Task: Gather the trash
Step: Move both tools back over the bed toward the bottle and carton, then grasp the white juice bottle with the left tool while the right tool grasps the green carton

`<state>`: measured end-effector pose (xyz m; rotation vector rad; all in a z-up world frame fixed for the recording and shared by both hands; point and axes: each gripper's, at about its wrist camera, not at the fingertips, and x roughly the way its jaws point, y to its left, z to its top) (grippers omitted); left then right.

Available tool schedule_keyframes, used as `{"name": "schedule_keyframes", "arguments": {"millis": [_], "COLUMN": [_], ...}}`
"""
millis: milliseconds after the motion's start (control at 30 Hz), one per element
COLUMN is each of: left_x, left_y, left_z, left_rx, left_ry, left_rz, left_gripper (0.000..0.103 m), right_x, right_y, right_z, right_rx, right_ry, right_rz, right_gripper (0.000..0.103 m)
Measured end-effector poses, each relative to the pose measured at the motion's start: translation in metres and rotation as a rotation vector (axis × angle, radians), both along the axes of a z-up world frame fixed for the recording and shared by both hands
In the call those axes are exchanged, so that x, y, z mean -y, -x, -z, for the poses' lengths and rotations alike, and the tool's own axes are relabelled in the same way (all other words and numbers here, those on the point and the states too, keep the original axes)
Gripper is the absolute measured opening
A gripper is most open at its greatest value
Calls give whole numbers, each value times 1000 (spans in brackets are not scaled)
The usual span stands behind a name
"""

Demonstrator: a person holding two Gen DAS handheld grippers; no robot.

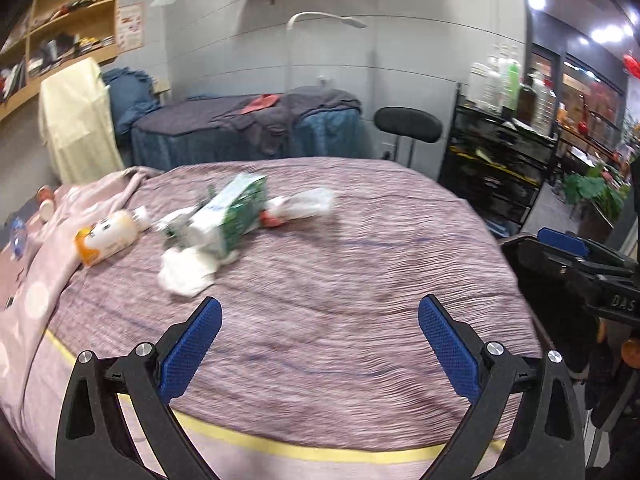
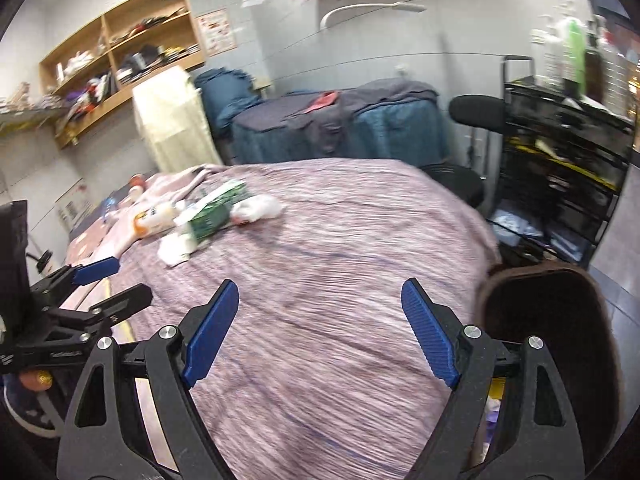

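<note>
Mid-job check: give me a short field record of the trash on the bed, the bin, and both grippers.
surface: bed with pink-purple striped cover
trash: green-and-white carton; orange-and-white bottle; crumpled white tissue; clear plastic bag
trash location: grouped at far left of bed, untouched
bin: dark brown bin, right of bed
left gripper: jaws open, empty
right gripper: jaws open, empty

Carton (image 1: 230,216) on bed (image 1: 360,272), bottle (image 1: 106,236) left.
</note>
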<state>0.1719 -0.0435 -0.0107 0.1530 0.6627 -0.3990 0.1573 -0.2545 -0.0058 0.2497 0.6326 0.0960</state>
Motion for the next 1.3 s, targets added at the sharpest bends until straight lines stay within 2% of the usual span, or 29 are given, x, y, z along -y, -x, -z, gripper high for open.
{"name": "schedule_keyframes", "arguments": {"millis": [267, 433, 567, 667, 800, 867, 933, 1000, 1133, 1267, 1300], "left_x": [-95, -151, -183, -195, -204, -205, -204, -199, -181, -170, -168], "left_y": [-29, -50, -76, -102, -148, -174, -201, -227, -267, -294, -298], "left_z": [24, 32, 36, 36, 27, 21, 16, 15, 35, 63, 68], "left_rx": [-68, -88, -92, -72, -54, -58, -63, -71, -152, -243, -262], "left_ry": [10, -10, -24, -77, -166, -207, -262, -337, -509, -609, -623], "left_rz": [-162, -260, -302, -298, -243, -187, -145, -90, 27, 61, 68], "left_gripper": [97, 96, 90, 88, 88, 88, 88, 88, 88, 88, 85], "right_x": [-68, -100, -117, -129, -142, -146, -151, -158, -163, -163, -163], "right_y": [-47, -86, -118, -143, -172, -188, -201, -211, -231, -251, -257], "right_z": [1, 7, 12, 13, 11, 12, 11, 9, 6, 10, 13], "right_rx": [-26, -53, -82, -106, -125, -158, -179, -192, -217, -279, -301], "right_ry": [20, 34, 25, -5, -22, -70, -111, -105, -106, -132, -139], "right_rz": [-183, -247, -276, -294, -292, -280, -291, -286, -278, -262, -254], "right_gripper": [83, 83, 83, 83, 83, 82, 80, 80, 80, 76, 75]}}
